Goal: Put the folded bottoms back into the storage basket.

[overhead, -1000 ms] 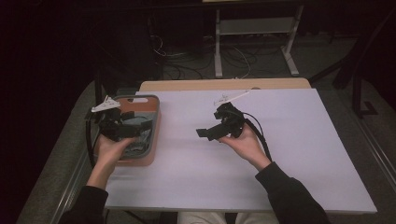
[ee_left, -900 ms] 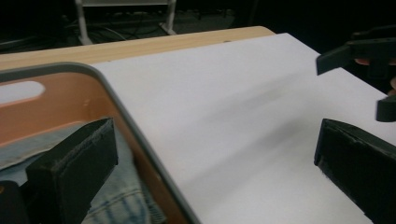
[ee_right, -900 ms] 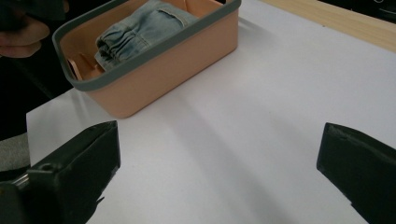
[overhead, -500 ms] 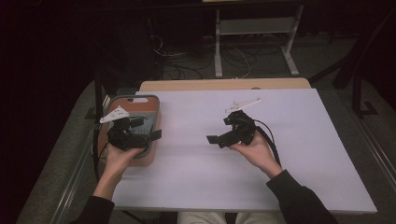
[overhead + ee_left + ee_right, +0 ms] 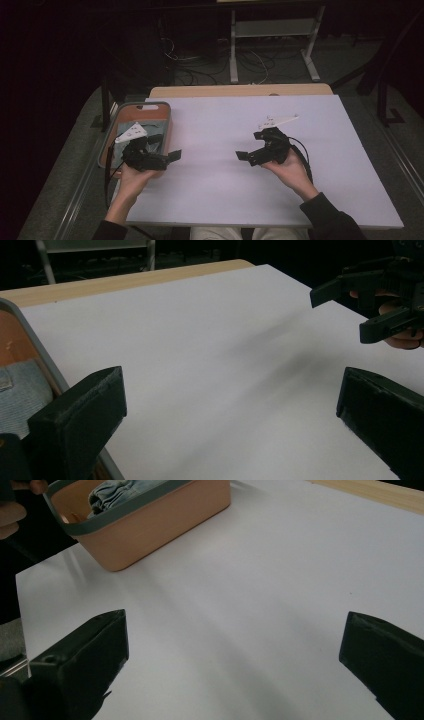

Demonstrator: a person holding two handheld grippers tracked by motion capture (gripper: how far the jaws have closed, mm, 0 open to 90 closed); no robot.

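Folded blue denim cloth [image 5: 114,489] lies inside the salmon-coloured plastic basket with the grey-green rim [image 5: 161,107], which stands at the left edge of the white surface [image 5: 225,190]. Your left gripper [image 5: 170,156] hovers at the basket's near right corner, its jaws spread wide and pointing across the surface with nothing between them; in the left gripper view the basket rim runs past the left jaw. Your right gripper [image 5: 246,156] is well apart from the basket, over the middle of the surface, its jaws likewise released and empty, facing the left gripper.
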